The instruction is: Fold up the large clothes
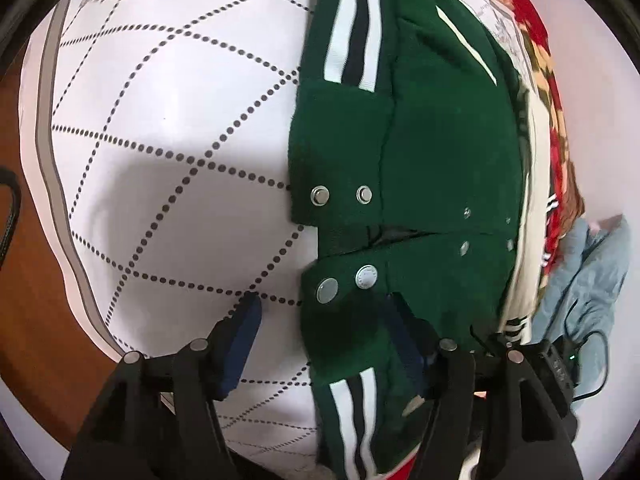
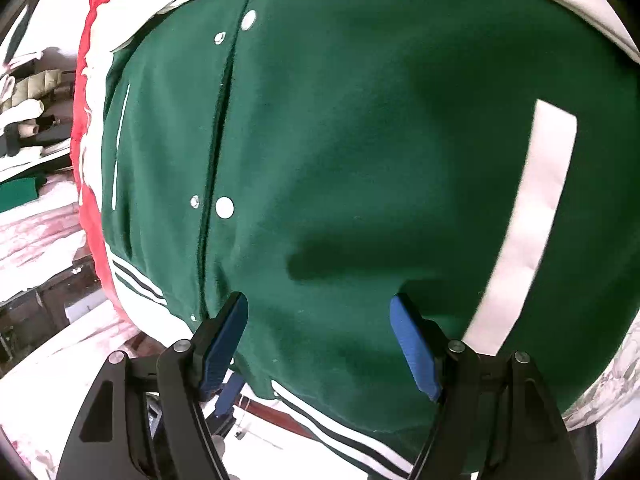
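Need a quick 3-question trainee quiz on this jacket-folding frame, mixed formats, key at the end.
1. True or false: the right tongs grip the green jacket.
2. What does the jacket lie on in the left view? A) bare wood B) white dotted-grid cloth C) red blanket
3. Fill in: the left tongs straddle the jacket's ____ edge, near the snaps.

Key: 1 false, both tongs stand open; 2 B; 3 collar.
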A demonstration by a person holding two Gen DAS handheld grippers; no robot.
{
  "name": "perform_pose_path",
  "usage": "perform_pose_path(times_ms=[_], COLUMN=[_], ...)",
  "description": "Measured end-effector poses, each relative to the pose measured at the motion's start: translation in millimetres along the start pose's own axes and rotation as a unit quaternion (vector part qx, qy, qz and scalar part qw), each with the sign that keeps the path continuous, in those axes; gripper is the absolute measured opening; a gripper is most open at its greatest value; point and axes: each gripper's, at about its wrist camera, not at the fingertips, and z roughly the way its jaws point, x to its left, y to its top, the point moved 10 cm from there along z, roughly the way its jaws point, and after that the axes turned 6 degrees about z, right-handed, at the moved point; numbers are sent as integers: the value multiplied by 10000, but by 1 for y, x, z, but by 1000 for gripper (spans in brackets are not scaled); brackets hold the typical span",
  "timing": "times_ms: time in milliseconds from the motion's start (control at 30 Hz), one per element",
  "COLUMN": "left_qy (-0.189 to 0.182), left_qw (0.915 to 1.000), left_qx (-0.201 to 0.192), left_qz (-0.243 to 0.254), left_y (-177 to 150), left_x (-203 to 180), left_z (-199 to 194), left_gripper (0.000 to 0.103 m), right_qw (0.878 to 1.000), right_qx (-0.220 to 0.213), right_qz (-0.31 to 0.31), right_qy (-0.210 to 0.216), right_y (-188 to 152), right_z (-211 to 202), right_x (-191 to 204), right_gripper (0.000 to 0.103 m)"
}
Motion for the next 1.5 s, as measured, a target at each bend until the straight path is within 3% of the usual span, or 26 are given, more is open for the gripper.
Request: perform_pose_path(times_ms=[200, 267, 300, 467, 633, 733, 800, 1000, 1100, 1133, 1200, 1233, 1267, 1300, 1367, 1433, 1467, 1500], left_qy=[311, 684, 888, 1186, 1423, 1779, 1812, 2017, 2321, 2477, 2651, 2754, 2793, 2858, 3155, 3593, 3778, 3909], left_qw=[9980, 9943, 9917, 9833, 9724, 9684, 9730, 9643, 9453, 9309, 9109, 8973, 8880, 8764, 8436, 7948, 7664, 7492], left_qx=[-207, -236, -288, -914, -1234, -1163, -903, -723, -928, -1101, -1293, -1422, -1547, -1661, -1753, -1825, -1883, -1902], left_qz=[501, 781, 880, 1037, 1375, 1302, 1112, 1557, 2098, 2450, 2884, 3144, 3308, 3502, 3976, 4537, 4843, 4997], left_y=[13, 25, 28, 37, 42, 57, 65, 75, 73, 70, 65, 59, 55, 51, 39, 15, -2, -12], left_x=[-30, -44, -43, -49, -59, -37, -21, -37, -59, -74, -94, -108, -119, -133, -165, -189, -202, -206], left_z=[-2, 11, 13, -16, -33, -16, 5, -10, -26, -34, -40, -42, -45, -46, -35, -26, -20, -19], left_gripper=[57, 10, 4, 2, 2, 0, 0, 2, 5, 11, 62, 103, 103, 103, 103, 103, 103, 103], right_qw=[9999, 9999, 9998, 9997, 9994, 9991, 9984, 9977, 9970, 9967, 9963, 9964, 9967, 9968, 9962, 9940, 9919, 9900], right_qx=[24, 17, 9, 16, -10, 16, 5, 138, 23, -51, -162, -177, -170, -155, -182, -356, -475, -561], right_qz=[25, -41, -75, -187, -322, -407, -517, -658, -760, -790, -822, -821, -791, -779, -844, -920, -958, -973], right_qy=[-99, -142, -164, -176, -97, -97, -238, -107, 131, 187, 188, 135, 115, 101, -123, -464, -683, -850], right_y=[3, 3, 3, 3, 5, 8, 10, 14, 11, 9, 5, 2, 2, 2, 4, 12, 15, 18], right_z=[7, 10, 11, 14, 11, 11, 13, 7, -13, -22, -42, -52, -62, -70, -88, -107, -120, -129], right_x=[-1, 3, 5, 15, 27, 32, 31, 24, 17, 11, -7, -21, -34, -48, -77, -106, -125, -140], right_gripper=[75, 75, 75, 75, 75, 75, 75, 75, 75, 75, 76, 83, 90, 90, 90, 90, 90, 90])
